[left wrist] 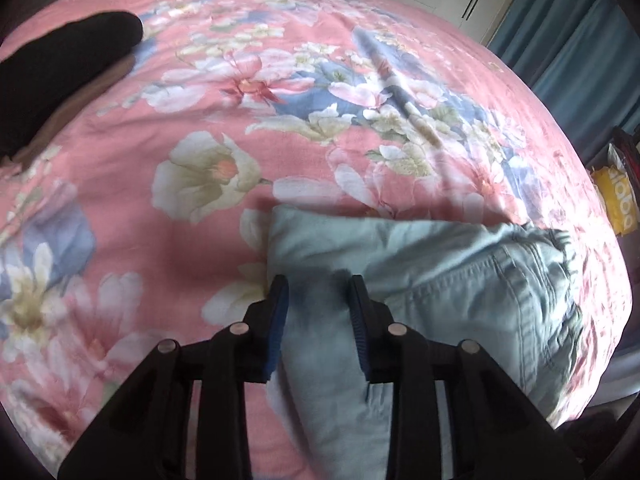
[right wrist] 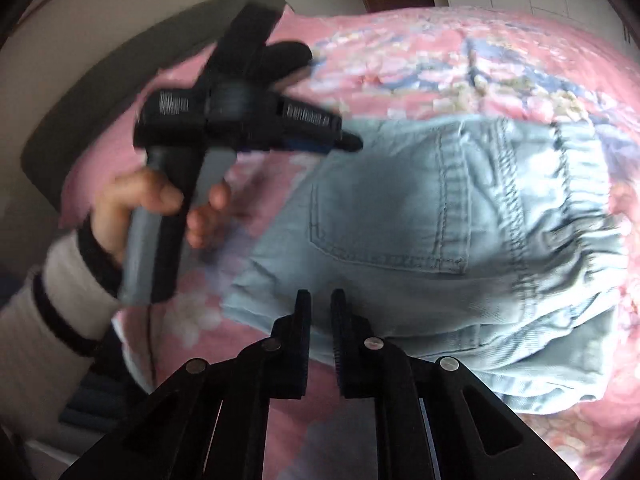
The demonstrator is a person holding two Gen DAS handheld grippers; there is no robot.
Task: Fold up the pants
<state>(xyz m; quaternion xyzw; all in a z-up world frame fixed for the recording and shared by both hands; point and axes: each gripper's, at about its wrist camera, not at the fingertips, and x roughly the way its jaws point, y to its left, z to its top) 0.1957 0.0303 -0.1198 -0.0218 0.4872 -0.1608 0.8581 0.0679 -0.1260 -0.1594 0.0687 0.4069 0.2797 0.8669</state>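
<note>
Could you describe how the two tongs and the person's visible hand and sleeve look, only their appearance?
The left tongs are black plastic linkages with silver rivets and ribbed blue pads. The right tongs look the same, though their pads appear dark. The bare left hand grips a grey-and-black handle; its sleeve is whitish with black stripes.

The right wrist view is smeared throughout. The left gripper and the hand holding it are streaked, so how its jaws stand cannot be told there. The bedspread print dissolves into blotches. The pants run beneath the right gripper, their near edge hidden. In the left wrist view the pants pass under the left gripper, and the dark garment is cut by the left edge. Lettering on the yellow bag is unreadable.
</note>
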